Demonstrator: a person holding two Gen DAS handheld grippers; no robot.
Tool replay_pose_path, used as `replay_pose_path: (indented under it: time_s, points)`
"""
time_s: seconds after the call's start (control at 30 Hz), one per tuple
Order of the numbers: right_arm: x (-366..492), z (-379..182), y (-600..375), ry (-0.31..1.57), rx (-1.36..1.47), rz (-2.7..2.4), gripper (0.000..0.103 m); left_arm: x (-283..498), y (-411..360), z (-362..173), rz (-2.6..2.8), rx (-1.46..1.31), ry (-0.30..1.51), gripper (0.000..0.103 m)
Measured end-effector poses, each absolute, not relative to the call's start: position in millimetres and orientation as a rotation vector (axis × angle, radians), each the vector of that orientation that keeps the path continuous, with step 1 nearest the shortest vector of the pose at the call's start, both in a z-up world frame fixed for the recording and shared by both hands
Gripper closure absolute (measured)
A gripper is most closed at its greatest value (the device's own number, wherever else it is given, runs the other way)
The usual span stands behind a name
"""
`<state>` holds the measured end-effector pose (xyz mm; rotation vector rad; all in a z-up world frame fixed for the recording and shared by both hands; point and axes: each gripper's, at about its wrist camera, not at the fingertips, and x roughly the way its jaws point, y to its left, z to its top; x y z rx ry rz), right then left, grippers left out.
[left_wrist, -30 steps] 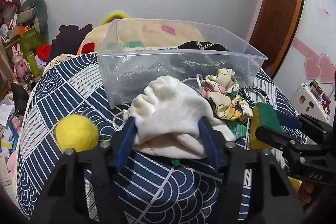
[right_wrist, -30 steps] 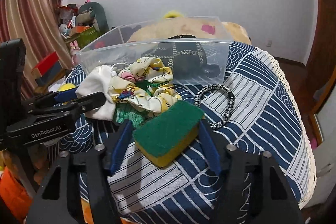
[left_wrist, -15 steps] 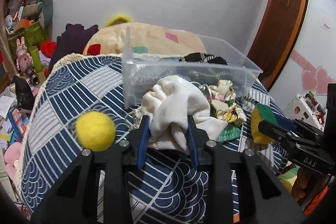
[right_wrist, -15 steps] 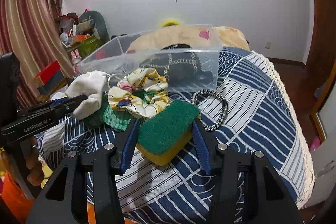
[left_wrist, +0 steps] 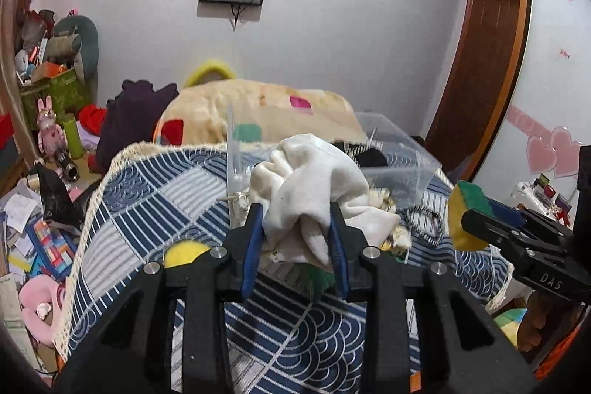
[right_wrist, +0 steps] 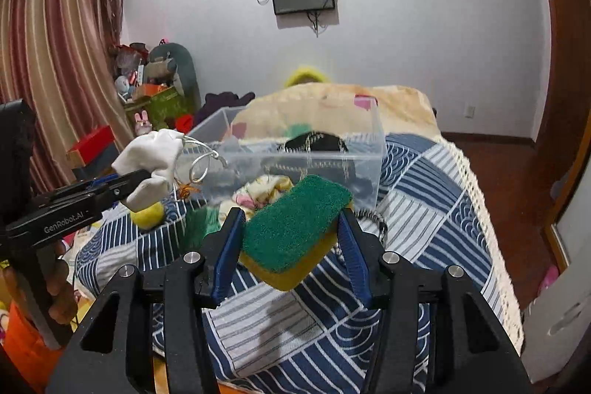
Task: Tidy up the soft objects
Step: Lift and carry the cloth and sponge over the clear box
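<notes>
My left gripper (left_wrist: 297, 228) is shut on a white cloth pouch (left_wrist: 314, 180) and holds it above the blue patterned table cover; the pouch also shows in the right wrist view (right_wrist: 151, 150) with a cord loop hanging from it. My right gripper (right_wrist: 291, 242) is shut on a green-and-yellow sponge (right_wrist: 295, 228), lifted off the cover; it shows at the right of the left wrist view (left_wrist: 467, 209). A clear plastic bin (right_wrist: 314, 157) with a black chained item inside stands behind both.
A yellow ball (right_wrist: 147, 215) lies on the cover at the left. A floral scrunchie (right_wrist: 264, 191), a green cloth (right_wrist: 197, 220) and a black-white braided band (left_wrist: 424, 220) lie before the bin. A cream blanket heap (left_wrist: 258, 109) sits behind it. Clutter fills the floor at left.
Both grippers closed on their objects and lifted: the white pouch and the sponge have risen off the table cover. Both views have pulled back and up.
</notes>
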<state>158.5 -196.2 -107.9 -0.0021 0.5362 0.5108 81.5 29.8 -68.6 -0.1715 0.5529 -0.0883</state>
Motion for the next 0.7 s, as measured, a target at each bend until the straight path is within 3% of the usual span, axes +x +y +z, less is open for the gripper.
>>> replay_pose_path:
  time_s: [0.33,0.7]
  points:
    - [185,-84,-186,0.458,-0.009,0.498,0.055,92,24,-33,-0.057,-0.113,0.437,0.069]
    - [229,-73,-166,0.463,0.01,0.51,0.055,139,28,-29,-0.033,-0.106,0.454,0.069]
